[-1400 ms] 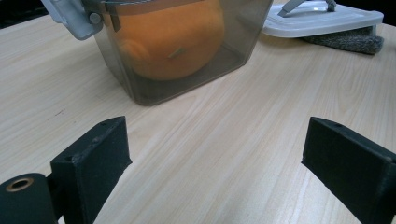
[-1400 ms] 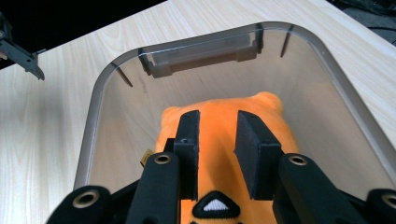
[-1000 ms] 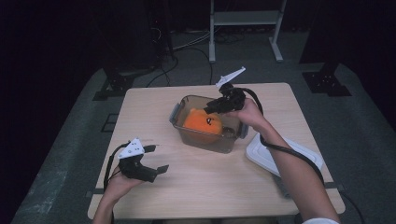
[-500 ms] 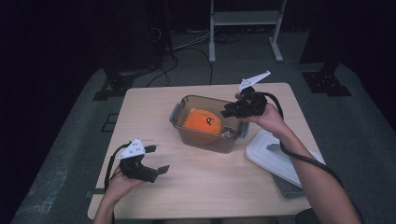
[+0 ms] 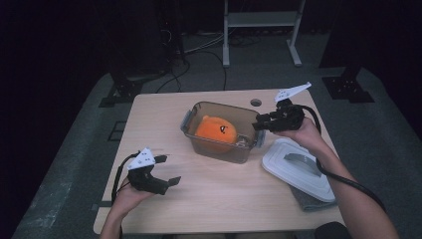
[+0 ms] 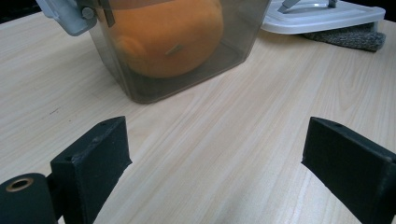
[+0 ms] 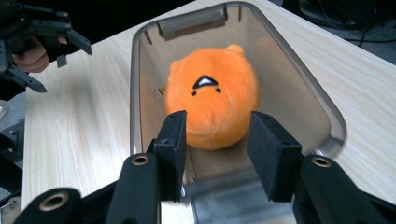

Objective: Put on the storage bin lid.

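Orange plush toy (image 5: 216, 130) sits inside the clear container (image 5: 199, 109) mid-bench (image 5: 229, 199); white lid (image 5: 298, 169) lies right of it. Right gripper (image 5: 263, 122) hangs over the container's right end, jaws partly spread, empty. Left gripper (image 5: 169, 172) at near left, jaws spread wide.
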